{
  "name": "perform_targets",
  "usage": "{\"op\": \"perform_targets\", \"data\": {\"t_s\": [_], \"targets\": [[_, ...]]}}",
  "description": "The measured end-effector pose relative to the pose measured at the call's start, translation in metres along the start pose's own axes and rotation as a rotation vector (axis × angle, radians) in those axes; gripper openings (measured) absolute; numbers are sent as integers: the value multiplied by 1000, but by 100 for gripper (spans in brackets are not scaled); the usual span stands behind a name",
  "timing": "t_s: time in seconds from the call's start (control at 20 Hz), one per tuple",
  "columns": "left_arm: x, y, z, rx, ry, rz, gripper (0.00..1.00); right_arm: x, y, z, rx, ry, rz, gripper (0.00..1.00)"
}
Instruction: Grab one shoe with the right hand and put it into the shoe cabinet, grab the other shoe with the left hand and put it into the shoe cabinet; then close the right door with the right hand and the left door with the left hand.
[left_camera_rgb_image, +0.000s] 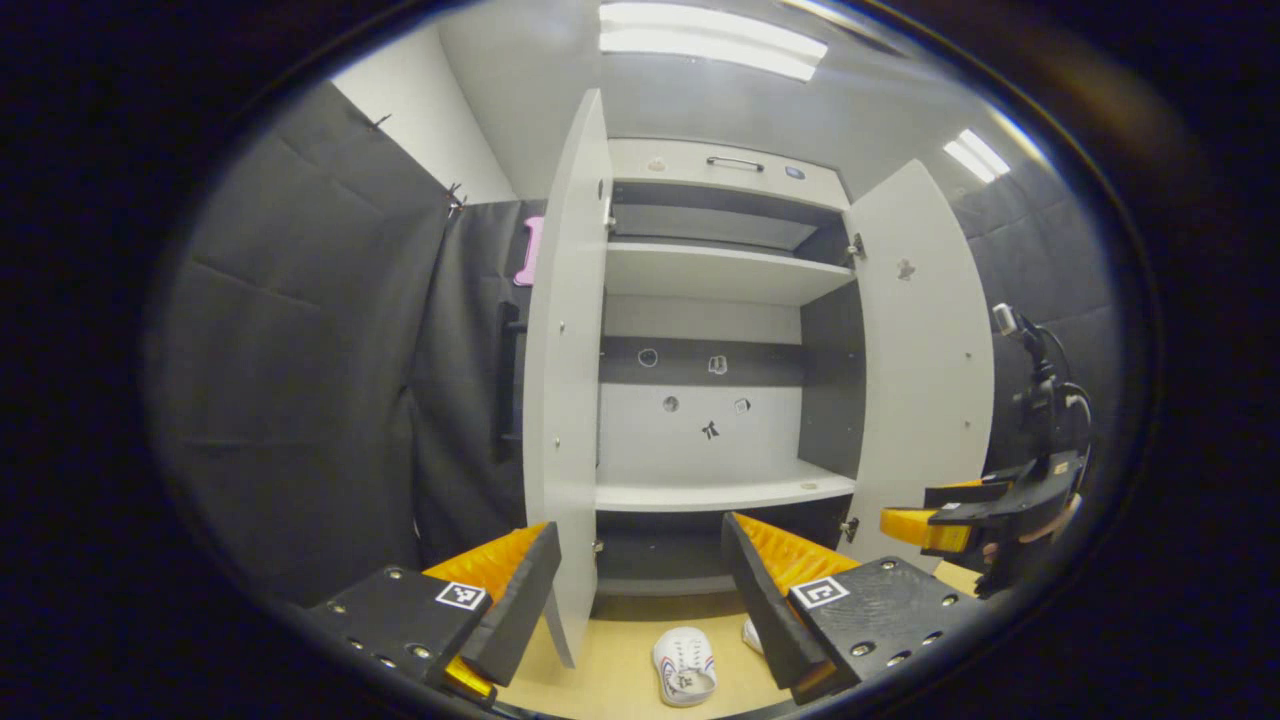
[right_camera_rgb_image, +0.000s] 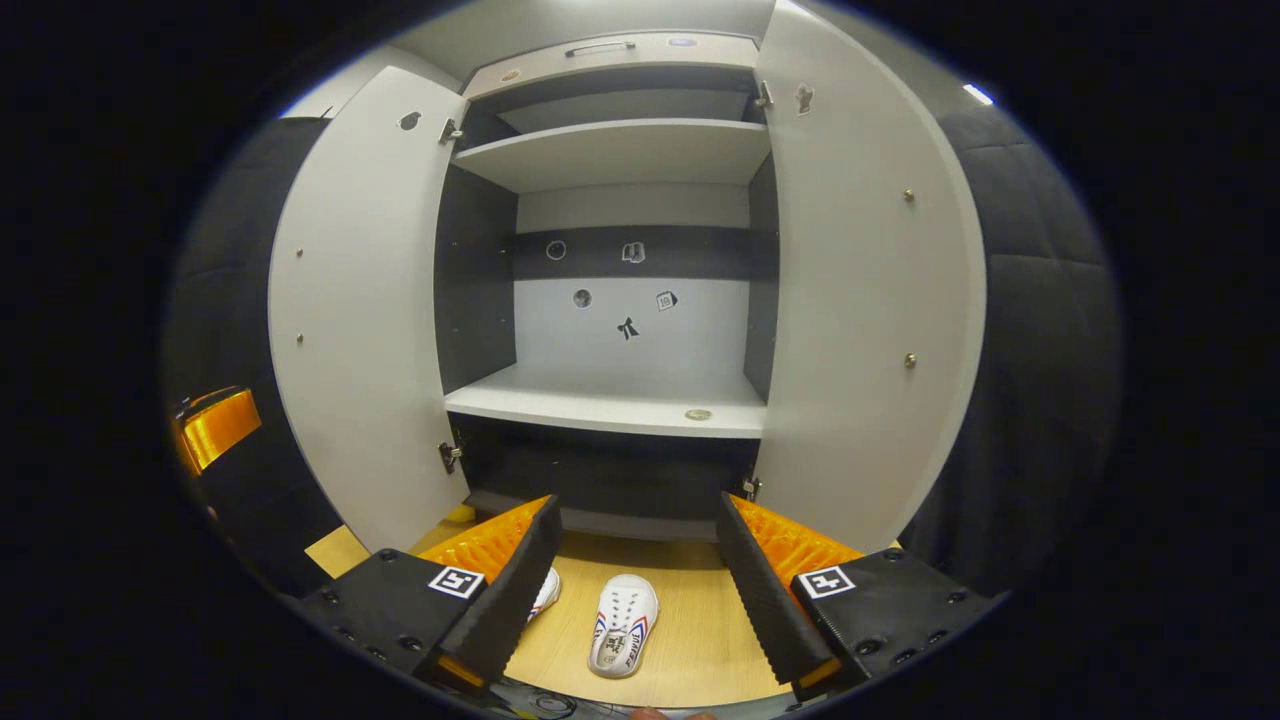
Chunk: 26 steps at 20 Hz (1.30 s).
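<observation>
Shoes (right_camera_rgb_image: 622, 625) before open cabinet (right_camera_rgb_image: 615, 410), untouched

Legible text: none. Square black-and-white markers on the gripper fingers (right_camera_rgb_image: 456, 582) carry code patterns, no words. Print on the shoe (right_camera_rgb_image: 622, 625) insole too small to read. Stickers on the cabinet back panel (right_camera_rgb_image: 630, 320) are small pictures, with no lettering made out.

Two white shoes on the wooden floor: one (right_camera_rgb_image: 622, 626) in full view, the other (right_camera_rgb_image: 545, 592) mostly hidden behind a finger. One shoe cabinet (right_camera_rgb_image: 620, 400), two open doors, left (right_camera_rgb_image: 365, 300), right (right_camera_rgb_image: 865, 290). Shelves: apparently three.
</observation>
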<state>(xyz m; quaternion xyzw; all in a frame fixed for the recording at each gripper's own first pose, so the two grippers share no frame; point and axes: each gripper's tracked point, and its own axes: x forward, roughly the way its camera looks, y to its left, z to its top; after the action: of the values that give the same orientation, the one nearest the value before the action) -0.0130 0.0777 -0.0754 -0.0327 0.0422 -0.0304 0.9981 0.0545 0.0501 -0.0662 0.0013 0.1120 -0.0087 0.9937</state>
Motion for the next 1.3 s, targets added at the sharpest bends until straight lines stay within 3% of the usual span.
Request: {"op": "perform_targets", "data": {"t_s": [0.2,0.45,0.65,0.9,0.95,1.15,1.3], "targets": [[-6,2,-21,-33,49,-10,94,30,21,-34,-15,125,50,97],[-12,-5,-46,19,110,-19,94,67,45,-98,28,314,135,98],[-3,-12,-55,-26,151,-23,94,105,56,-148,53,417,170,97],[8,-11,-65,-22,197,33,94,141,60,-218,111,570,158,93],[10,-11,-68,-22,208,46,94,145,59,-232,110,596,156,96],[16,-16,-72,-39,232,96,94,146,57,-277,53,690,159,93],[20,-16,-73,-38,240,140,93,148,60,-297,37,731,171,96]]}}
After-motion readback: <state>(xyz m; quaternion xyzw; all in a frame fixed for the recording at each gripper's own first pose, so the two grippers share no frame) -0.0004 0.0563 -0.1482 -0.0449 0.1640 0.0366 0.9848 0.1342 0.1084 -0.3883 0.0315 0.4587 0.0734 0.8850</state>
